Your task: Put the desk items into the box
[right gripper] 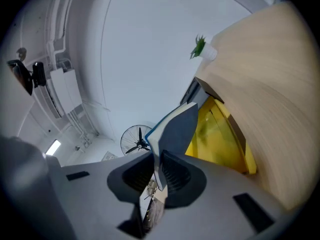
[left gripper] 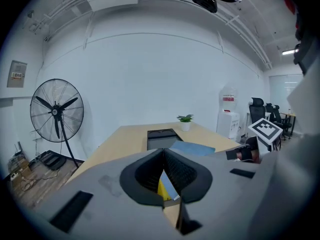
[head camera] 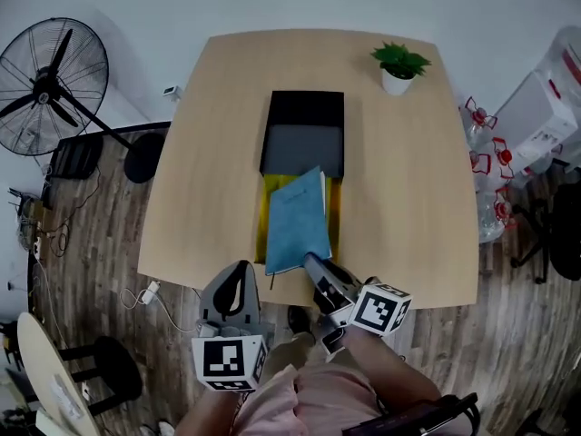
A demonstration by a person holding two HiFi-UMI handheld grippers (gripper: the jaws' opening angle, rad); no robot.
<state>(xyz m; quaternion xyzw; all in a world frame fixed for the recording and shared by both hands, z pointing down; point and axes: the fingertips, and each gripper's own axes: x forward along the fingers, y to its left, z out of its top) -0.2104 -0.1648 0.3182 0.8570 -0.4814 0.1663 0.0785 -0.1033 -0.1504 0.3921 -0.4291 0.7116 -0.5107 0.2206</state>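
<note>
A blue book [head camera: 296, 218] hangs tilted over a long yellow box [head camera: 260, 216] in the middle of the wooden table [head camera: 204, 171]. My right gripper [head camera: 314, 264] is shut on the book's near edge. In the right gripper view the book [right gripper: 176, 128] rises from between the jaws, with the yellow box [right gripper: 220, 134] open beneath it. Beyond the box lies a black tray [head camera: 307, 105] with a grey slab [head camera: 302, 150] against it. My left gripper [head camera: 240, 275] hovers at the table's near edge, shut and empty [left gripper: 163, 153].
A small potted plant [head camera: 398, 64] stands at the far right corner of the table. A floor fan [head camera: 50, 84] stands off the left side, with cables and chairs on the wooden floor. White boxes and bottles [head camera: 536, 121] sit to the right.
</note>
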